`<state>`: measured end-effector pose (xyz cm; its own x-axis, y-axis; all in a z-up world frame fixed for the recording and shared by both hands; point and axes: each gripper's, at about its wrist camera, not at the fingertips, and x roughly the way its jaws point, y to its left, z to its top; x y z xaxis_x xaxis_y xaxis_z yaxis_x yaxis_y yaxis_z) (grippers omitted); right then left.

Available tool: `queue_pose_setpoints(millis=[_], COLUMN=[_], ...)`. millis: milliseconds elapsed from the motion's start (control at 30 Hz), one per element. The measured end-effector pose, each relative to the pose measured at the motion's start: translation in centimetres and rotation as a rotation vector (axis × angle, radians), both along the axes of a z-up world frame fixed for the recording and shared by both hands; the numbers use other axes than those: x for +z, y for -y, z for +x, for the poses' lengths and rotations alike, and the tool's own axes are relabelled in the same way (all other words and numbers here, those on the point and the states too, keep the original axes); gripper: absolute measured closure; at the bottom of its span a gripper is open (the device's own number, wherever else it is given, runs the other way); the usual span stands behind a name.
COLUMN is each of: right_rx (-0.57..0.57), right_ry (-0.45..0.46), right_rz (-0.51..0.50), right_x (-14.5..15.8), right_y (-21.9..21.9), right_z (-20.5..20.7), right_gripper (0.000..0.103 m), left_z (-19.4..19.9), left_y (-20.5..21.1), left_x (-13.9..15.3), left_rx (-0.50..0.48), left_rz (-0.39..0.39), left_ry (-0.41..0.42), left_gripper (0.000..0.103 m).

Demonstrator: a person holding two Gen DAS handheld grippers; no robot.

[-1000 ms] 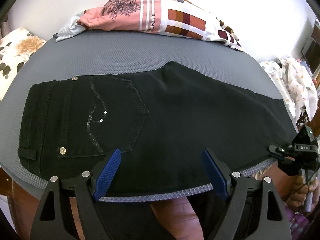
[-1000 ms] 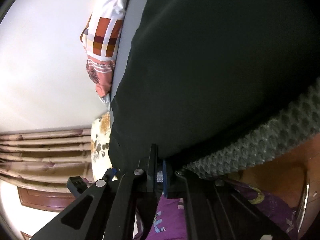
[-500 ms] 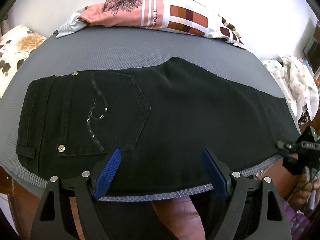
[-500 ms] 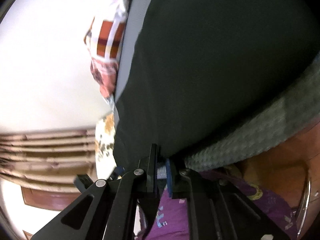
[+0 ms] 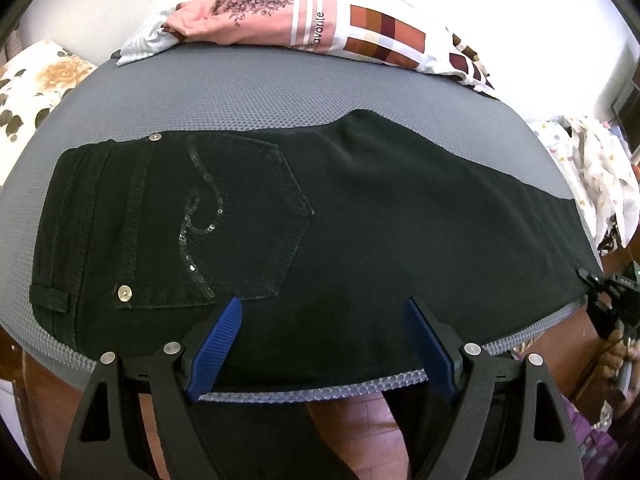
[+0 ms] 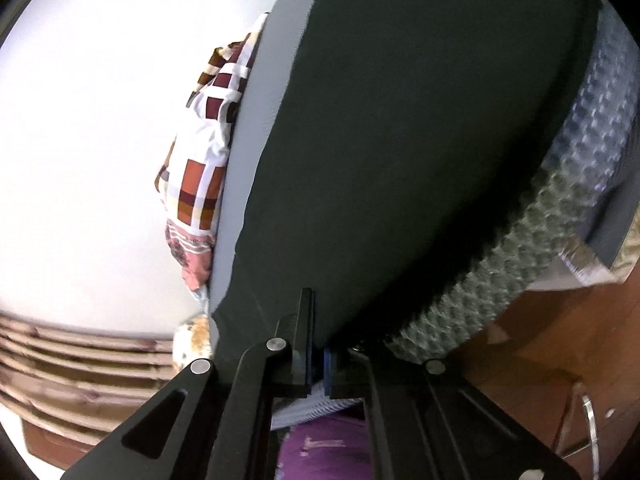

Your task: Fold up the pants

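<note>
Black pants (image 5: 320, 216) lie flat across the grey mat (image 5: 240, 92), folded lengthwise, waistband at the left and leg end at the right. A sequined back pocket (image 5: 224, 216) faces up. My left gripper (image 5: 320, 344) is open, its blue pads (image 5: 216, 344) hovering over the near edge of the pants. My right gripper (image 6: 318, 344) is tilted sideways with its jaws closed at the near edge of the pants (image 6: 420, 152); whether cloth sits between them I cannot tell. It shows at the far right of the left wrist view (image 5: 600, 292), just off the leg end.
A heap of pink and checked clothes (image 5: 320, 28) lies at the mat's far edge. A floral pillow (image 5: 32, 88) sits at the left. White patterned cloth (image 5: 592, 176) lies off the right. The mat's near edge (image 5: 320, 390) overhangs a brown floor.
My right gripper has slid outward along the near edge toward the leg end and rolled. My left gripper has stayed nearly still and open.
</note>
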<state>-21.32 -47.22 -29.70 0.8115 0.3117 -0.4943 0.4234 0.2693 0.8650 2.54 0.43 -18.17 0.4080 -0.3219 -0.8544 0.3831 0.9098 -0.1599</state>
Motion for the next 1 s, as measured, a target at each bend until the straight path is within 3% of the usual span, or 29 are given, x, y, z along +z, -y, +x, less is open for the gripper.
queue_pose_setpoints(millis=[167,300,367,533,633,733,900,1000], right_rx=[-0.05,-0.173,-0.235,-0.227,-0.312,-0.408,-0.379,-0.381], right_ry=[0.06,0.093,0.066,0.036,0.067,0.062,0.037,0.061], right_rz=[0.091,0.131,0.1,-0.028,0.046,0.038,-0.012,0.016], right_x=[-0.5,-0.6,-0.6,0.7,0.0,0.9,2.2,1.6], right_y=[1.3,3.1,4.2,5.8,7.5,9.1,9.8,9.6], right_z=[-0.8,-3.3,-4.6,-5.6,-8.1,-10.6,-10.7,-10.6], right_gripper=[0.094,0.09,0.101,0.101,0.096,0.088,0.068,0.069], left_z=[0.2,0.2,0.1,0.1,0.0,0.0,0.0,-0.1], left_y=[-0.1,0.0,0.1,0.2,0.0,-0.1,-0.1,-0.1], left_x=[-0.4,-0.5,-0.5,-0.6,-0.3,-0.1,-0.2,-0.1], left_rx=[0.005,0.004,0.003,0.005,0.01,0.015,0.017,0.018], left_rz=[0.0,0.003,0.007,0.017,0.006,-0.003,-0.003,-0.005], left_ry=[-0.021,-0.027,-0.026,-0.023,-0.013,-0.007,-0.017,-0.011], left_gripper=[0.02,0.02,0.02,0.02,0.02,0.02,0.02,0.02])
